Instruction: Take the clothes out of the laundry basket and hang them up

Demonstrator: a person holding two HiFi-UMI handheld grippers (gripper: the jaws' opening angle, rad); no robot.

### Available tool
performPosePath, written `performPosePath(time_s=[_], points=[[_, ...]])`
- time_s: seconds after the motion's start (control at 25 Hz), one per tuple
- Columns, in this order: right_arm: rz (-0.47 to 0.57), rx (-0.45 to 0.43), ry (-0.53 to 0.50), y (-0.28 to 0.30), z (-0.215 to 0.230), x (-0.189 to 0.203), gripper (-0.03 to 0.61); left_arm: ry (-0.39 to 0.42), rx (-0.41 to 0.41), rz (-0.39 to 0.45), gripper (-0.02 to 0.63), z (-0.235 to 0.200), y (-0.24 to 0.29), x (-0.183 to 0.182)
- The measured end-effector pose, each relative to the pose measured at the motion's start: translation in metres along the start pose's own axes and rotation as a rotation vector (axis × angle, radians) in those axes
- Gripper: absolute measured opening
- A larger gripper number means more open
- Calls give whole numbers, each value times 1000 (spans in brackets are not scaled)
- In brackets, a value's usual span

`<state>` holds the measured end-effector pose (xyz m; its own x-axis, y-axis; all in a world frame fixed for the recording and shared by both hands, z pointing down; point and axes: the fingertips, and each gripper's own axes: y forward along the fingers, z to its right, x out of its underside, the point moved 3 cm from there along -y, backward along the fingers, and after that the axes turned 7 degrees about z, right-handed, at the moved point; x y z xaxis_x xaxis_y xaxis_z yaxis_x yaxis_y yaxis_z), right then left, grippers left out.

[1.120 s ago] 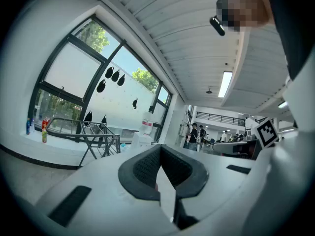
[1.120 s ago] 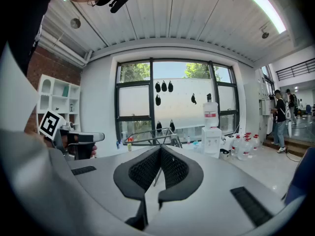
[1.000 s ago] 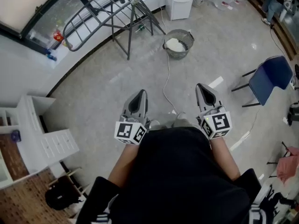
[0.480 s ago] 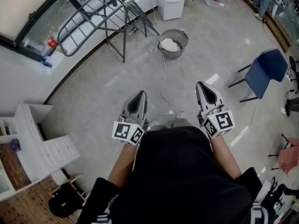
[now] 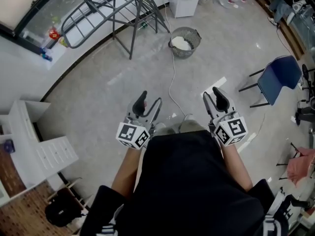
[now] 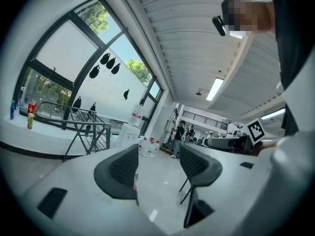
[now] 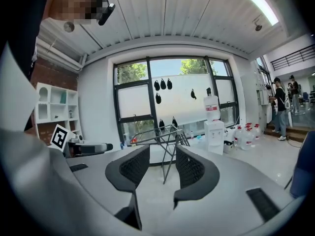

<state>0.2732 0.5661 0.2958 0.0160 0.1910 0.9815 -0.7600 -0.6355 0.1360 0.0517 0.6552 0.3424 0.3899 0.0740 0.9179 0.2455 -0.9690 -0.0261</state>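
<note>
Head view: round wire-mesh laundry basket, white cloth inside, is seen near tubular metal rack. Left gripper and right gripper are being opened; nothing is held between ribbed black pads.

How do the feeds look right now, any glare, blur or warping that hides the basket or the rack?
Head view: evenly lit and sharp; laundry basket and drying rack read clearly, with small glare spots on the floor. Left gripper view: heavy fisheye bending, dark vignetted corners, bright window. Right gripper view: same fisheye; the rack is backlit and dim against the window.
</note>
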Motion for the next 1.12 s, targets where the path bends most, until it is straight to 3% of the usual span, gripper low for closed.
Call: performPosePath(time_s=[0.28, 0.44, 0.6, 0.92, 1.12], points=[[-75, 15, 21, -5, -14, 26, 149, -23, -21, 13, 242, -16, -33, 9], [-102, -13, 27, 7, -24, 35, 150, -127, -88, 39, 242, -42, -53, 11], [-96, -60, 12, 28, -31, 27, 150, -126, -134, 66, 242, -63, -56, 3], [-98, -121, 37, 95, -9, 32, 153, -74, -132, 58, 242, -77, -14, -5], [-145, -133, 82, 147, 47, 49, 156, -89, -105, 44, 242, -90, 51, -3]])
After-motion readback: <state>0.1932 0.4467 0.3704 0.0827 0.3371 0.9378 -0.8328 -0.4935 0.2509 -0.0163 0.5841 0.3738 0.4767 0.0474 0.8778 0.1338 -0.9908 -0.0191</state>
